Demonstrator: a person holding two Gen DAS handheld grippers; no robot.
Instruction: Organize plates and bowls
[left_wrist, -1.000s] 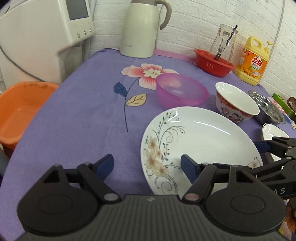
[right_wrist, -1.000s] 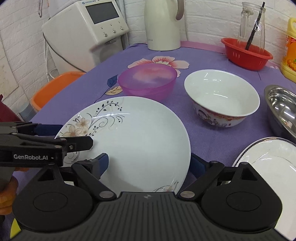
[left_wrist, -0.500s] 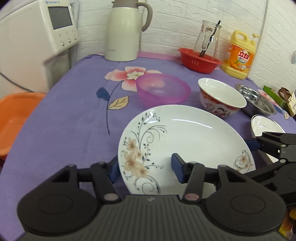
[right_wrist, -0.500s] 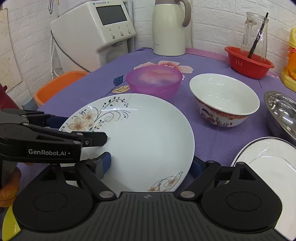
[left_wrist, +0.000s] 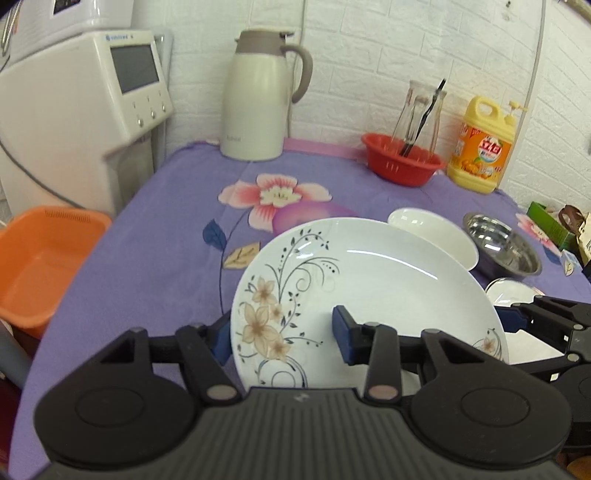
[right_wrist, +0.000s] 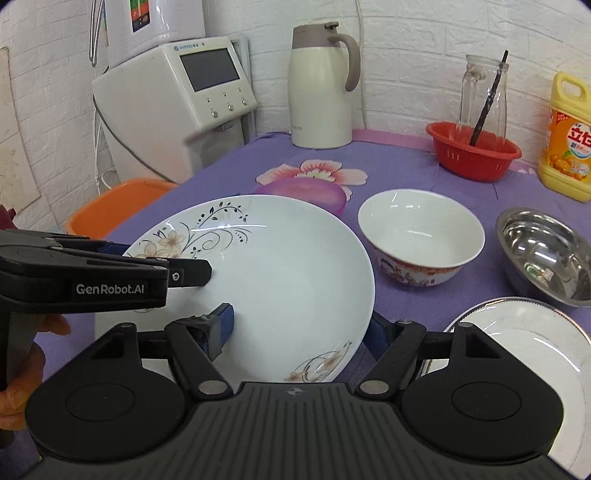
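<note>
White floral plate (right_wrist: 280, 266) is riding up off the purple cloth (left_wrist: 155, 258), left gripper (left_wrist: 280, 338) and right gripper (right_wrist: 301, 326) both clamping its near rim | china bowl (right_wrist: 421, 236), steel bowl (right_wrist: 546, 251), second plate (right_wrist: 524, 343), purple bowl (right_wrist: 306, 192) are sitting loose, so I'm guessing nothing's stacked yet

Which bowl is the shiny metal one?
The steel bowl, farthest right, beside the red-patterned white bowl. It is silvery and mirror-like; the pink bowl behind the flowered plate is see-through plastic.
</note>
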